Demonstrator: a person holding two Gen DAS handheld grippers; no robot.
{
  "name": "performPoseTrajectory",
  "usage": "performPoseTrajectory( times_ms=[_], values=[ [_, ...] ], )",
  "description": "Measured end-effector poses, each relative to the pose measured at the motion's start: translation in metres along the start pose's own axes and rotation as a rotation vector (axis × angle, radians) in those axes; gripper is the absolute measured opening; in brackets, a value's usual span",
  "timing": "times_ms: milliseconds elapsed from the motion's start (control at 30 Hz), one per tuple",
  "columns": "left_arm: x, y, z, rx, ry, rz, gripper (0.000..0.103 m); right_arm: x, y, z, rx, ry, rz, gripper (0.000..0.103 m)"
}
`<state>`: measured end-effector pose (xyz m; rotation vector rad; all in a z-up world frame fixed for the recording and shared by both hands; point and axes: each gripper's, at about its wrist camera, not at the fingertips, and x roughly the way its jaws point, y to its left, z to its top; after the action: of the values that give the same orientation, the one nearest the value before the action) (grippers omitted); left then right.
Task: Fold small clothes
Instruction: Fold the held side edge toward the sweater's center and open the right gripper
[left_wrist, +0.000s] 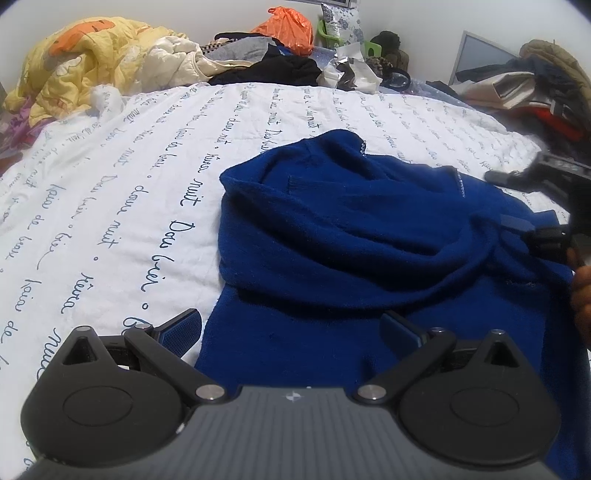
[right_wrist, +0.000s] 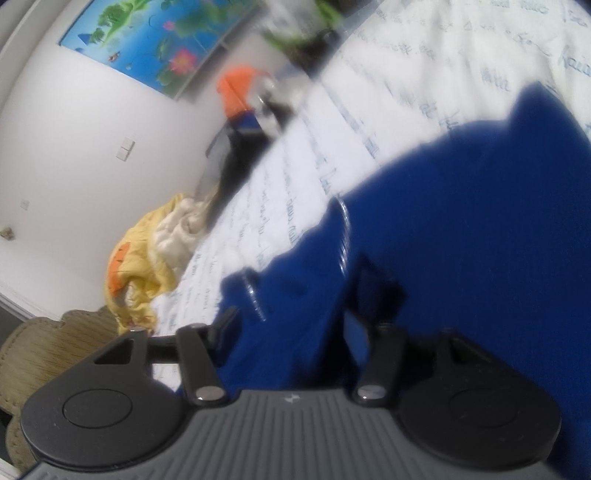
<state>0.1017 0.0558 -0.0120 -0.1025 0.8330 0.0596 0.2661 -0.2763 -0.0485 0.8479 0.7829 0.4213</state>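
A dark blue knit sweater (left_wrist: 351, 236) lies rumpled on the white bedspread (left_wrist: 129, 177) with script writing, its upper part folded over the lower. My left gripper (left_wrist: 291, 328) is open, its fingers spread wide just above the sweater's near edge, holding nothing. My right gripper (left_wrist: 517, 225) shows at the right edge of the left wrist view, its fingers pinched on a fold of the sweater. In the blurred right wrist view the sweater (right_wrist: 461, 221) fills the space between the right gripper's fingers (right_wrist: 303, 302), which are close together on the cloth.
Along the bed's far side lie a yellow quilt (left_wrist: 74, 62), a cream garment (left_wrist: 173, 59), black clothes (left_wrist: 280, 70), an orange bag (left_wrist: 288, 29) and a clothes heap (left_wrist: 535, 85) at the right. A picture (right_wrist: 147, 40) hangs on the wall.
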Motion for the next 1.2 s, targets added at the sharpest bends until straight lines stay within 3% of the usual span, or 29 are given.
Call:
performPoseTrajectory(
  times_ms=[33,100,167,333,400,533,567,600,700,800,900,1100,1200],
  values=[
    [0.0,0.0,0.0,0.0,0.001,-0.001,0.102,0.005,0.001,0.001,-0.007,0.009,-0.022,0.045],
    [0.0,0.0,0.0,0.003,-0.001,-0.004,0.102,0.013,0.003,0.001,-0.026,0.024,-0.097,0.018],
    [-0.001,0.001,0.0,0.004,-0.003,-0.003,0.102,0.016,0.002,0.002,-0.045,0.032,-0.139,0.004],
    [0.0,0.009,0.002,-0.015,-0.008,0.024,0.102,0.005,0.02,0.005,-0.131,-0.01,-0.15,0.004],
    [-0.001,0.012,0.006,-0.041,-0.021,0.036,0.102,-0.011,0.037,0.012,-0.173,-0.091,-0.054,0.003],
    [-0.005,0.022,0.014,-0.1,-0.056,0.06,0.102,-0.072,0.067,0.018,-0.311,-0.367,0.157,0.003],
    [-0.005,0.024,0.014,-0.107,-0.055,0.063,0.102,-0.08,0.066,0.018,-0.317,-0.377,0.121,0.003],
    [-0.004,0.026,0.014,-0.113,-0.049,0.062,0.102,-0.081,0.06,0.018,-0.313,-0.348,0.032,0.003],
    [0.0,0.029,0.009,-0.114,-0.023,0.055,0.102,-0.072,0.014,0.014,-0.194,-0.204,-0.208,0.004],
    [0.003,0.029,0.004,-0.102,-0.007,0.061,0.102,-0.078,-0.032,0.004,-0.062,-0.174,-0.247,0.004],
    [0.004,0.027,0.005,-0.081,0.0,0.063,0.102,-0.084,-0.047,0.0,-0.018,-0.162,-0.245,0.007],
    [0.011,0.031,0.009,-0.089,-0.009,0.097,0.103,-0.101,-0.028,-0.003,-0.127,-0.246,-0.422,0.007],
    [0.019,0.036,0.013,-0.103,0.006,0.107,0.103,-0.101,-0.019,0.003,-0.204,-0.271,-0.391,0.009]
  ],
)
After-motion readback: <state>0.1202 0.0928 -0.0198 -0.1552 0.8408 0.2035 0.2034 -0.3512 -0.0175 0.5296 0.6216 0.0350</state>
